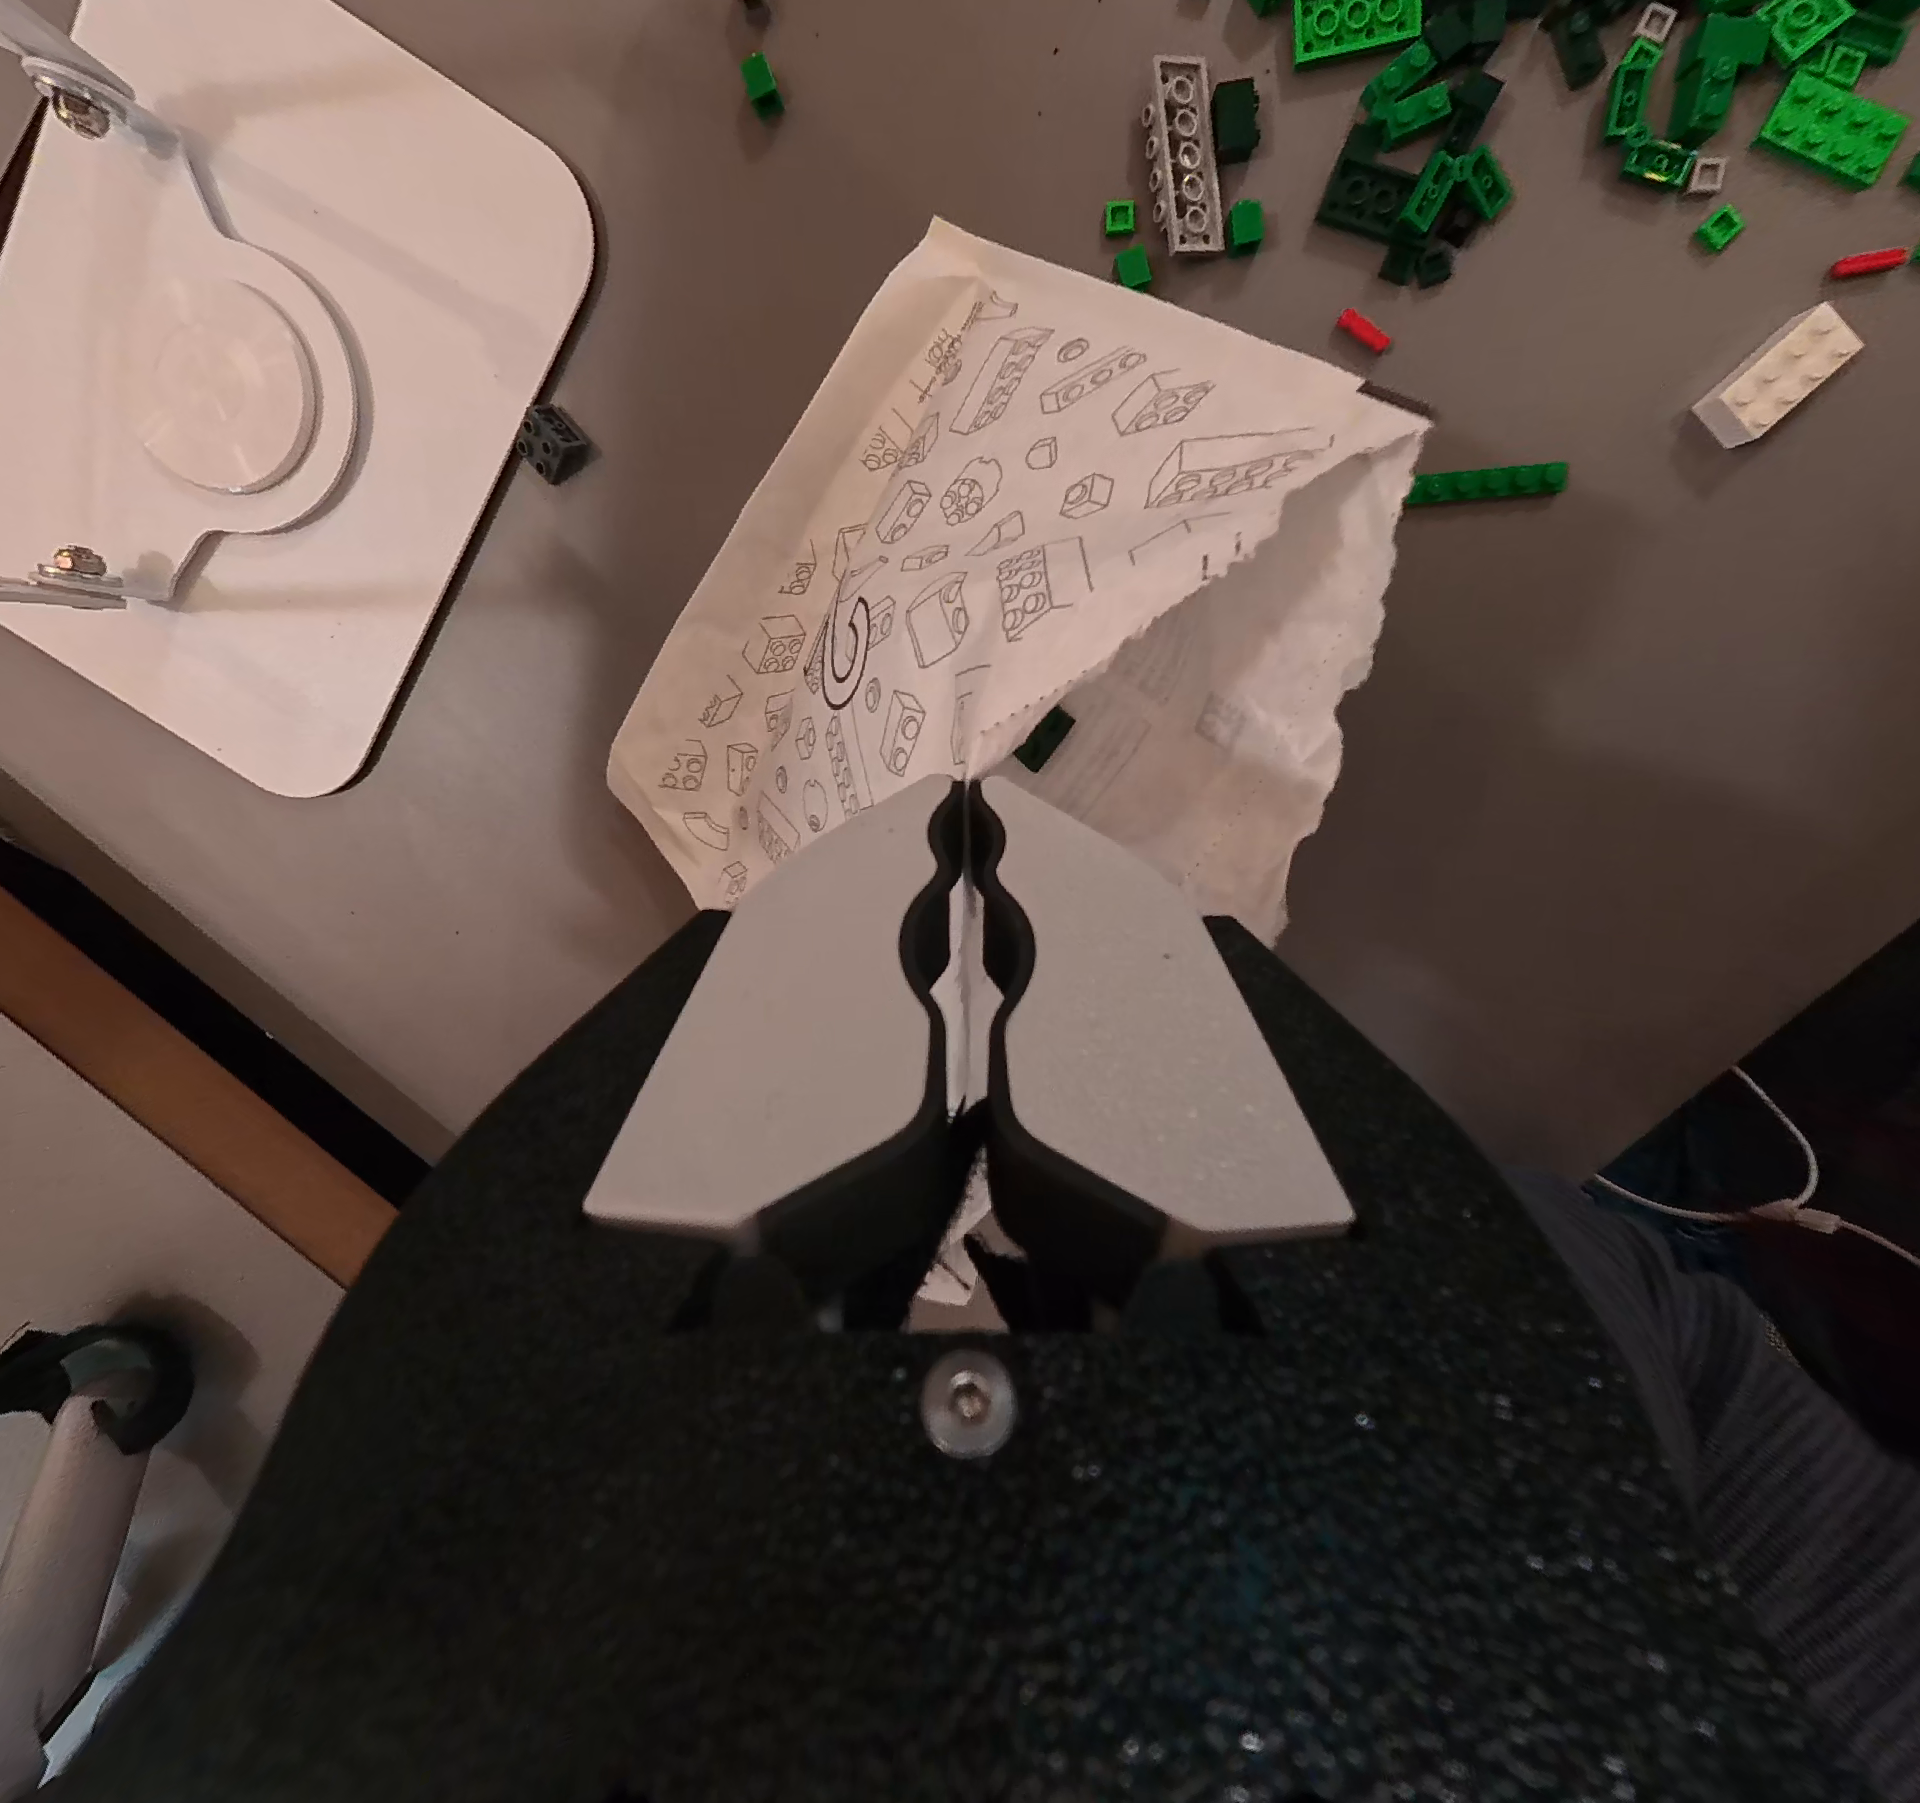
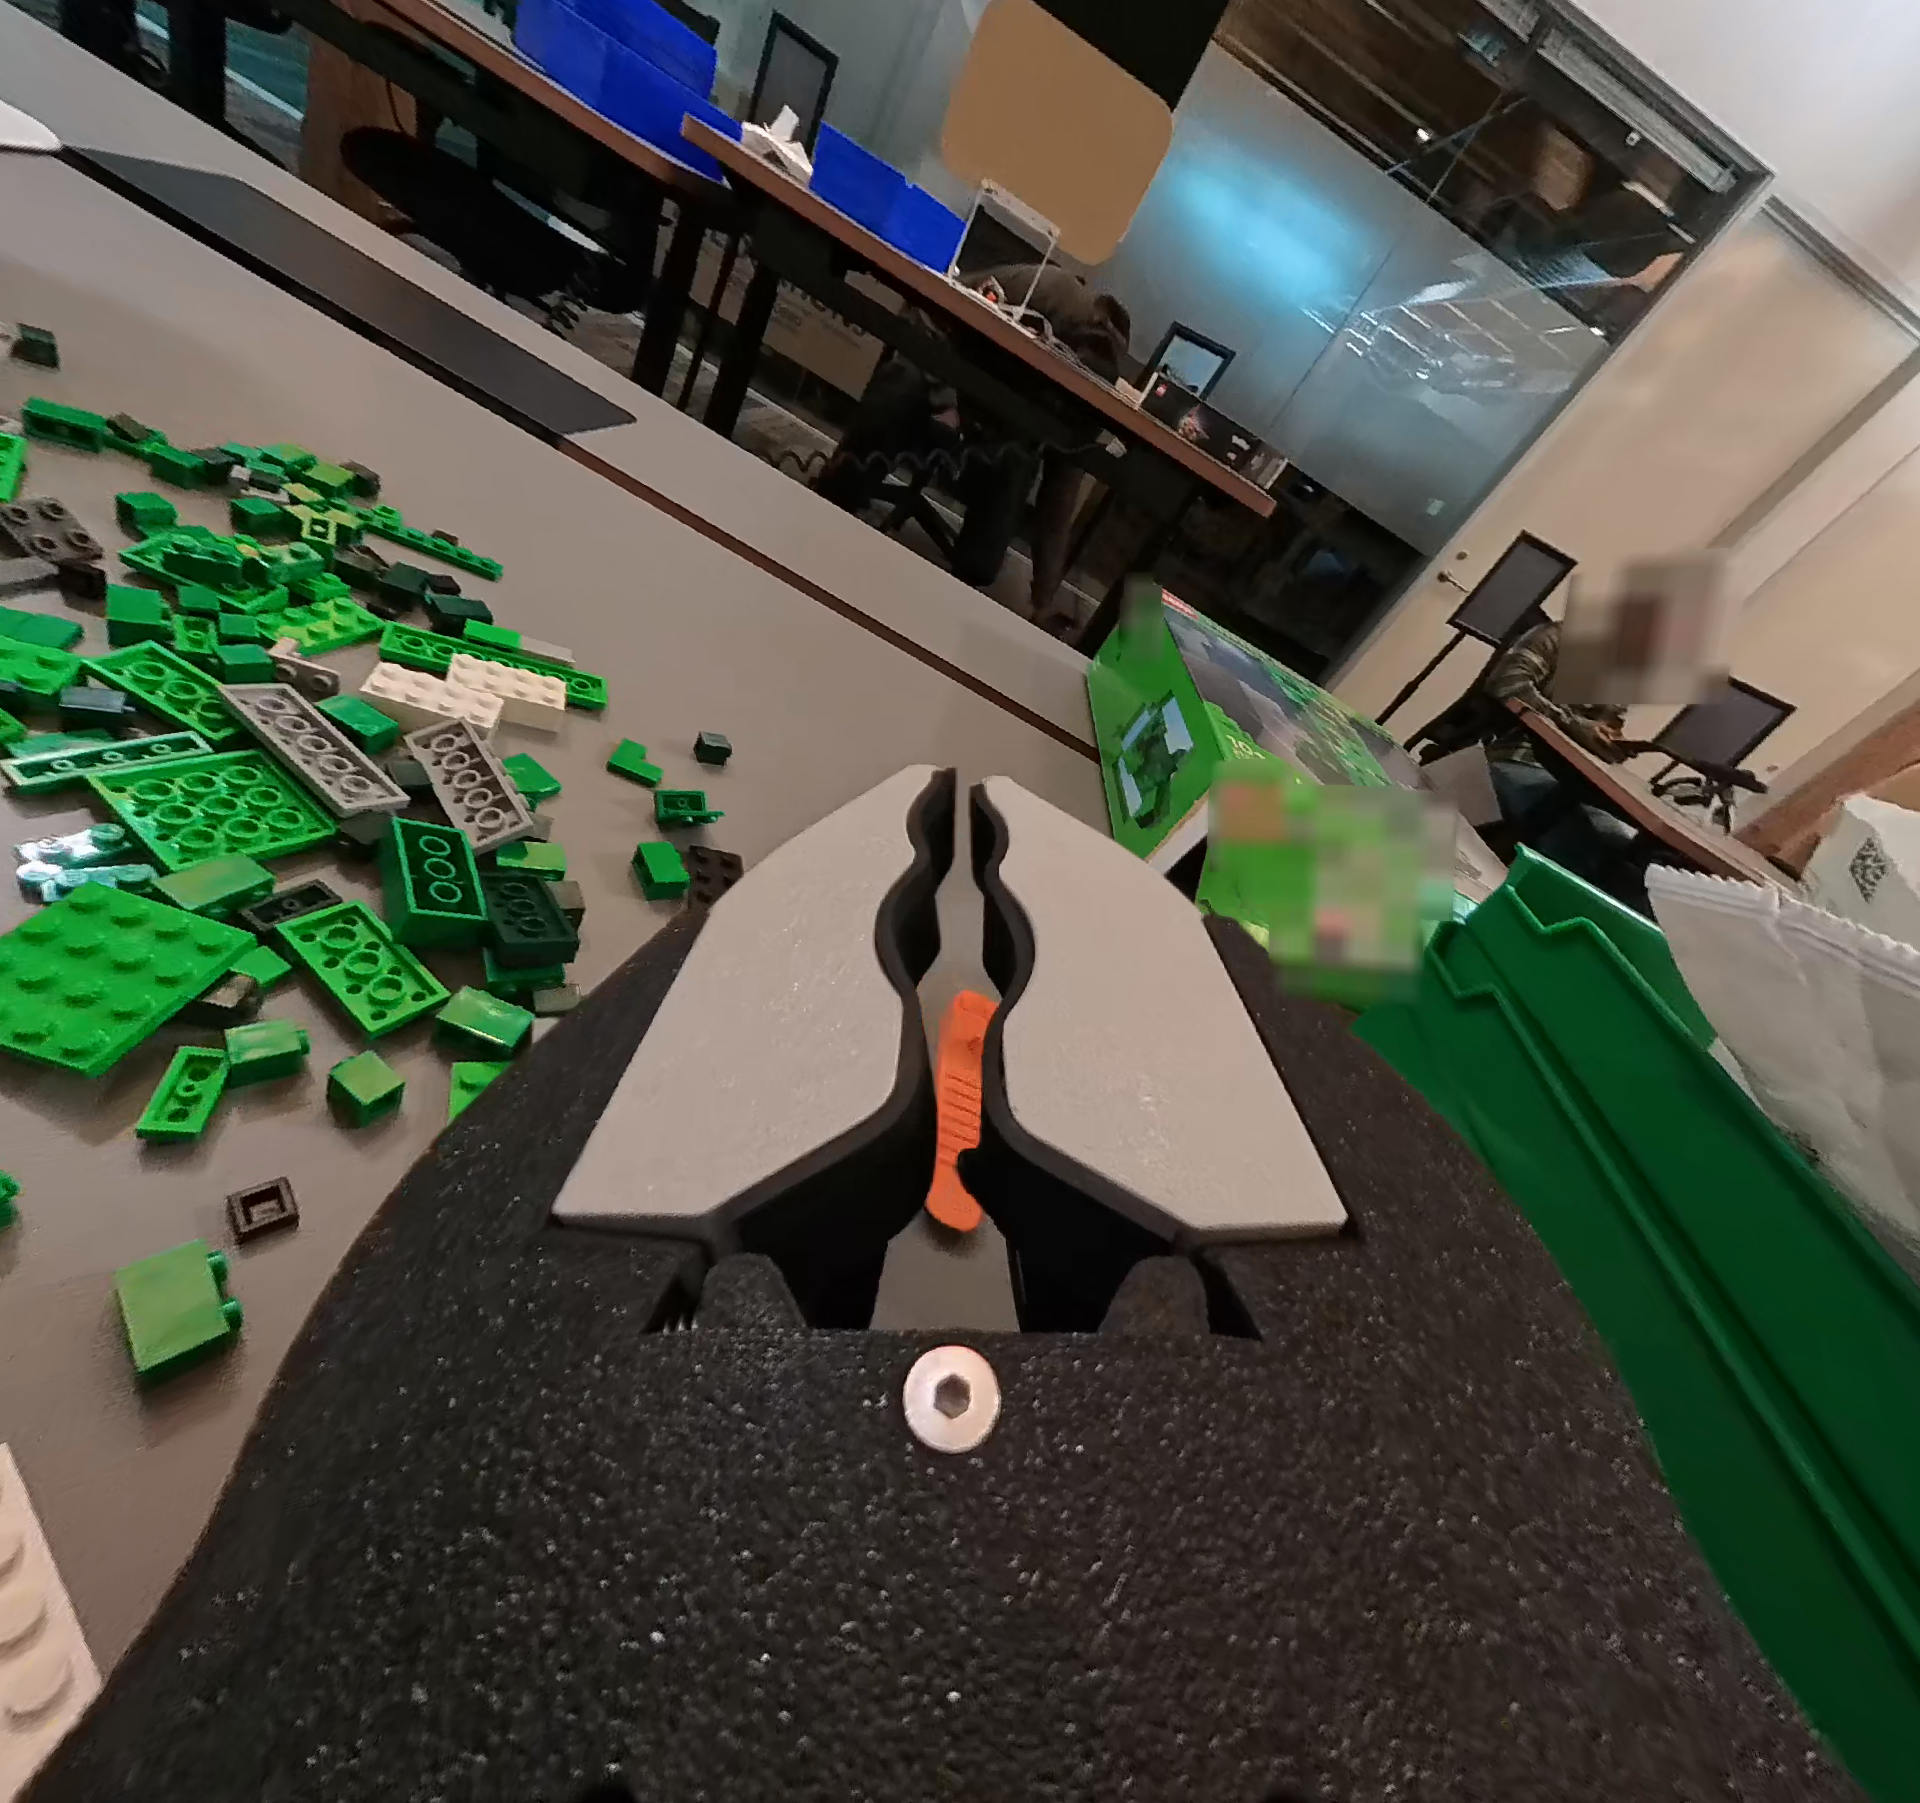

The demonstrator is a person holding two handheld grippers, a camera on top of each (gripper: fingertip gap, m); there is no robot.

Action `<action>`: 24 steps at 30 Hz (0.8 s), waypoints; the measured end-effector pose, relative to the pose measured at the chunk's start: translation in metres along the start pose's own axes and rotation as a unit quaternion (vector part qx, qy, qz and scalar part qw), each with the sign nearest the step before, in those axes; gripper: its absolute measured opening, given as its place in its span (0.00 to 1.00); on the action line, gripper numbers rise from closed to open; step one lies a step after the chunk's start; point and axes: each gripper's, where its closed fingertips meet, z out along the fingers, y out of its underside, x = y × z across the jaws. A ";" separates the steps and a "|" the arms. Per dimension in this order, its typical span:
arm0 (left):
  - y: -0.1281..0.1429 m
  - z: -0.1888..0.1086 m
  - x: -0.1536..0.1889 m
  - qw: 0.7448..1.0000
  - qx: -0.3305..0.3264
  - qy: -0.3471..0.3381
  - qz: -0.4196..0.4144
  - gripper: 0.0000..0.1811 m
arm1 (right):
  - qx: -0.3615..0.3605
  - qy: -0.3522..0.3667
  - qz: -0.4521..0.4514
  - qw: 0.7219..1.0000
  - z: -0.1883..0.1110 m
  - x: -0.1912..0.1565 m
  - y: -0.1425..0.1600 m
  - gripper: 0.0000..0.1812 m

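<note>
Paper is what your left hand-held gripper (image 1: pixel 968 797) is clenched on: a thin white paper bag (image 1: pixel 997 548) with brick drawings, pinched at its torn open edge and hanging over the grey surface (image 1: pixel 1558 818). It looks light, soft and easy to rip, so grip the flat printed side, not the ragged edge. Your right hand-held gripper (image 2: pixel 961 785) is squeezed on a small orange tool (image 2: pixel 958 1125) deep between its fingers, above the loose green bricks (image 2: pixel 208 808).

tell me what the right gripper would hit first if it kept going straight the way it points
Probably nothing nearby: the right gripper points over the grey table's far edge into open room. The green box sits just right of that line; depth is unclear.
</note>
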 end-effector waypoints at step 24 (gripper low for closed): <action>0.002 -0.001 0.000 1.000 0.002 0.006 -0.004 0.00 | -0.019 0.059 -0.051 0.997 0.005 0.004 0.005 0.00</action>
